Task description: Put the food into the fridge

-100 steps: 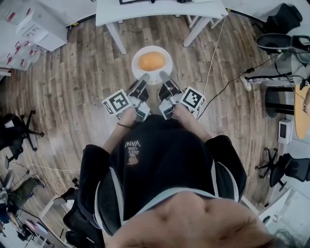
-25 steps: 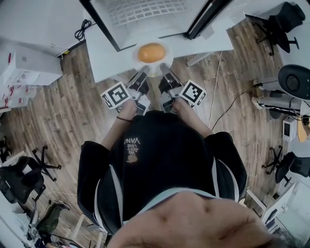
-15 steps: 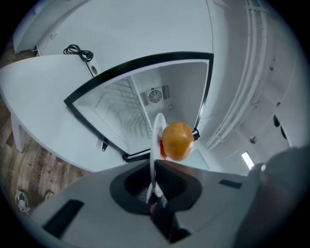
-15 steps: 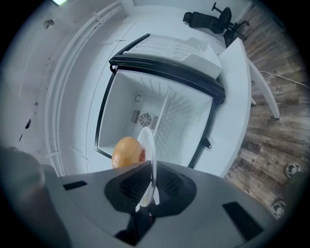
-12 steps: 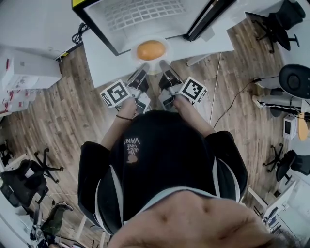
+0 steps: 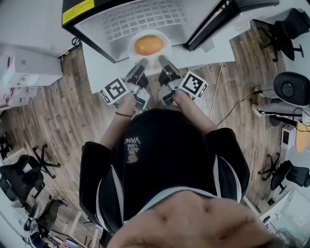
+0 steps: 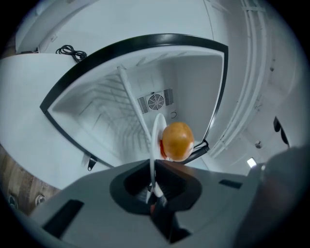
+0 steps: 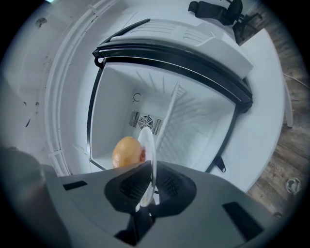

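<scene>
1. Round white plate [image 6: 167, 41] [image 7: 156, 133] [image 8: 149, 143]: held level at the mouth of the open fridge, its far edge over the near end of the shelf, seen from above.
2. Round orange-brown food item [image 6: 148, 44] [image 7: 178, 140] [image 8: 127, 151]: resting at the middle of the plate.
3. Left claw [image 6: 143, 62] [image 7: 154, 191]: clenched on the plate's near rim, left of centre.
4. Right claw [image 6: 161, 59] [image 8: 147, 198]: clenched on the near rim, just right of the left claw.
5. White fridge with a black door frame [image 6: 92, 41] [image 7: 189, 87] [image 8: 114, 97]: open, standing on a white table [image 6: 104, 72].
6. White wire shelf [image 6: 145, 14] [image 7: 116, 101] [image 8: 193, 121]: inside the compartment.
7. Round fan vent [image 7: 156, 101] [image 8: 144, 120]: on the far wall.
8. Yellow label [image 6: 77, 10]: on the fridge's left top.
9. Wooden plank floor [image 6: 63, 126]: under the person.
</scene>
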Action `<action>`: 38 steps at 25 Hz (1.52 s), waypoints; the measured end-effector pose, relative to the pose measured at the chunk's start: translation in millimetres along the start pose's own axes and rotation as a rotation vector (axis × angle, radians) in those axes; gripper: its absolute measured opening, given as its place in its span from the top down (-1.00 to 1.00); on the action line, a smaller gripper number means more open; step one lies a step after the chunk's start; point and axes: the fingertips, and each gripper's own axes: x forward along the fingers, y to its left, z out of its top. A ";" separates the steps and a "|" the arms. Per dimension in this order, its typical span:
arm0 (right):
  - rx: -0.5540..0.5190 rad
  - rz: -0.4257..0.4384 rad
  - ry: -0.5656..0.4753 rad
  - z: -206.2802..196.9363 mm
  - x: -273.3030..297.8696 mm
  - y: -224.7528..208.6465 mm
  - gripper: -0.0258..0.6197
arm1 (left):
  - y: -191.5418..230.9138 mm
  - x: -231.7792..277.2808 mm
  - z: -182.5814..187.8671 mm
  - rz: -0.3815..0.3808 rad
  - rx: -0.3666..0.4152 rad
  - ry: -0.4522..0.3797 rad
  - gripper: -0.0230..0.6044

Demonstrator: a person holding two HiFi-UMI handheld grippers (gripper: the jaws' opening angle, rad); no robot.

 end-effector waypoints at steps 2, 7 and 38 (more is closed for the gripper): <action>-0.005 0.010 0.008 10.9 9.1 0.9 0.85 | -1.6 10.4 8.4 -0.003 0.003 -0.013 0.83; -0.024 -0.027 0.022 30.7 22.3 -4.7 0.85 | -5.9 28.6 26.3 -0.013 0.008 -0.040 0.83; 0.030 0.035 0.015 70.7 79.4 -12.6 0.85 | 14.0 75.9 64.4 0.001 -0.062 -0.072 0.83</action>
